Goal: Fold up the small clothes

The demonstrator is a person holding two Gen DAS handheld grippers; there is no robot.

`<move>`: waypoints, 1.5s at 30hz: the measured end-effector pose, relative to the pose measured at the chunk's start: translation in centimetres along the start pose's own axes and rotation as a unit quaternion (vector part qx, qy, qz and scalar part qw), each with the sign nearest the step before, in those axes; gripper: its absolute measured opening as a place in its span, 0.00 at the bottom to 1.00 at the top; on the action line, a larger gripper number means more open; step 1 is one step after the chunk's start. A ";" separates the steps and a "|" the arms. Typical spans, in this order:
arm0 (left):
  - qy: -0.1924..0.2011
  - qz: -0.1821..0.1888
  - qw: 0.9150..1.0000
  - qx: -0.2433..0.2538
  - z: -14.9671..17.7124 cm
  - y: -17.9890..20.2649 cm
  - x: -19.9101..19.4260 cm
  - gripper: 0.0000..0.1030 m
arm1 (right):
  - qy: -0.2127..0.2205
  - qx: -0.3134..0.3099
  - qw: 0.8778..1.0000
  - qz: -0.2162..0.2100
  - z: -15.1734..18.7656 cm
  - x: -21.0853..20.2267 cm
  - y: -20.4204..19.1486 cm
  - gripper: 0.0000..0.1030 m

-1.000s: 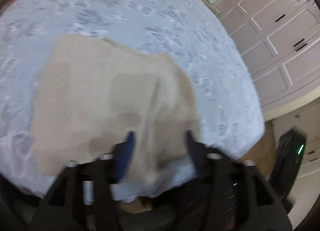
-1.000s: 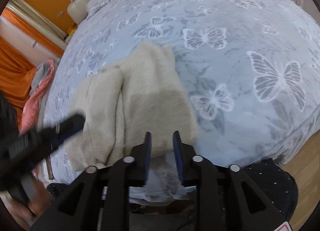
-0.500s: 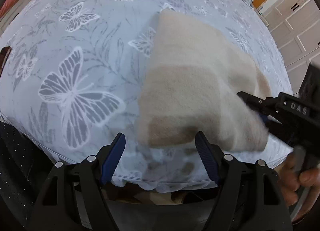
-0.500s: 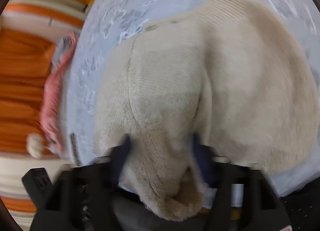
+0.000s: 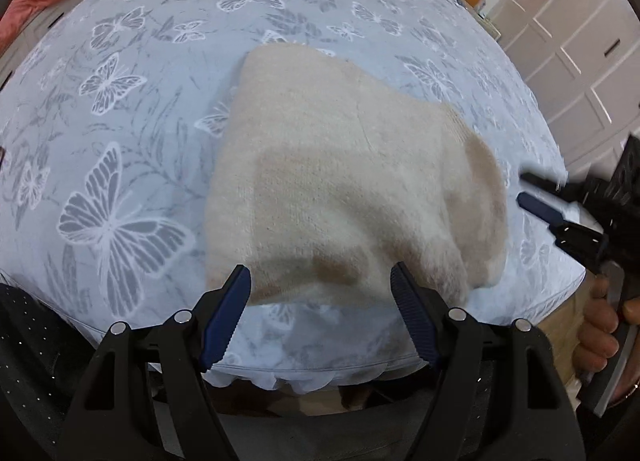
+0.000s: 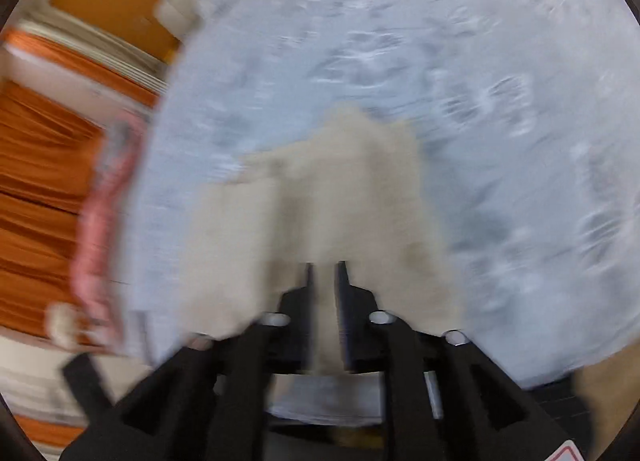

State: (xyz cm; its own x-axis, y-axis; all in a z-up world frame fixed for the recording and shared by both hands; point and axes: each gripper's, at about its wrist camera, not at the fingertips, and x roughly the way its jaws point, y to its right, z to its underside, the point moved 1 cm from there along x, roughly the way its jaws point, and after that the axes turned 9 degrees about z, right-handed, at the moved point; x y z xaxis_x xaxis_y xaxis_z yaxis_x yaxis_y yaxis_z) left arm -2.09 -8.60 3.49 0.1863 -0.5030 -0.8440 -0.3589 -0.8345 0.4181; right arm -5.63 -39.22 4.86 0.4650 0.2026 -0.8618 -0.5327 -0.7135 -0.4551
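Cream knit sweater [image 5: 340, 189] folded, near bedspread [image 5: 120, 109] front edge. Left gripper [image 5: 320, 297] wide apart, empty; right gripper [image 6: 323, 273] nearly closed, grip unclear.

A cream knit garment [image 5: 352, 189] lies on a pale blue bedspread [image 5: 132, 133] patterned with white and grey butterflies. Orange curtains [image 6: 36, 189] hang beside white cabinets [image 5: 568, 41].
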 end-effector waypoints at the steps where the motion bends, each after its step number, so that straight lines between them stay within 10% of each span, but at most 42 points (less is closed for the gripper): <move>1: -0.002 -0.003 1.000 0.003 0.2 -0.1 0.0 0.68 | 0.000 0.002 1.000 -0.005 0.0 0.4 -0.5 0.73; 7: -0.004 -0.021 1.000 -0.019 0.9 -2.3 -1.1 0.68 | -0.102 -0.027 0.994 -0.008 2.3 8.4 -5.3 0.71; 9: 0.002 -0.027 0.999 -0.026 1.0 -3.0 -1.6 0.68 | -0.113 -0.044 0.993 0.004 3.1 9.7 -7.4 0.50; 10: 0.003 -0.030 0.999 -0.029 1.1 -3.3 -1.8 0.68 | -0.106 -0.062 0.992 0.018 3.7 9.6 -8.3 0.25; 14: 0.006 -0.029 0.999 -0.040 1.1 -4.1 -2.5 0.68 | -0.022 -0.141 0.990 0.013 2.5 4.5 -12.5 0.18; 20: 0.017 -0.011 0.999 -0.031 0.2 -2.9 -2.7 0.68 | 0.118 -0.158 0.979 0.053 -1.1 -5.5 -10.0 0.19; 25: -0.001 -0.009 1.000 -0.011 -0.1 -1.0 -1.2 0.68 | -0.023 -0.114 0.973 0.201 -0.2 5.2 1.2 0.20; 30: 0.008 -0.007 1.000 0.015 -0.9 1.1 -1.0 0.68 | 0.026 -0.049 0.993 0.107 -0.5 2.3 1.7 0.21; 35: -0.001 -0.003 1.000 0.010 -2.0 2.2 0.3 0.68 | -0.021 -0.072 0.986 0.148 0.0 5.8 3.6 0.27; 40: 0.014 -0.006 0.999 0.039 -3.9 4.6 0.6 0.68 | 0.073 -0.045 0.987 0.134 0.4 -0.7 2.1 0.32; 45: -0.044 -0.088 0.993 0.066 -4.9 6.0 5.6 0.71 | 0.047 -0.123 0.983 0.130 2.6 -0.6 -1.3 0.31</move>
State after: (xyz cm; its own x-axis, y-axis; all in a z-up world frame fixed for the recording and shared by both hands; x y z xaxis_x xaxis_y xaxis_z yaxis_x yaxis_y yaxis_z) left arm 1.33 -17.50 2.94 0.1779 -0.3261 -0.9284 -0.4455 -0.8679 0.2195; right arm -7.08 -36.69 5.36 0.4054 -0.0631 -0.9120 -0.4601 -0.8761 -0.1439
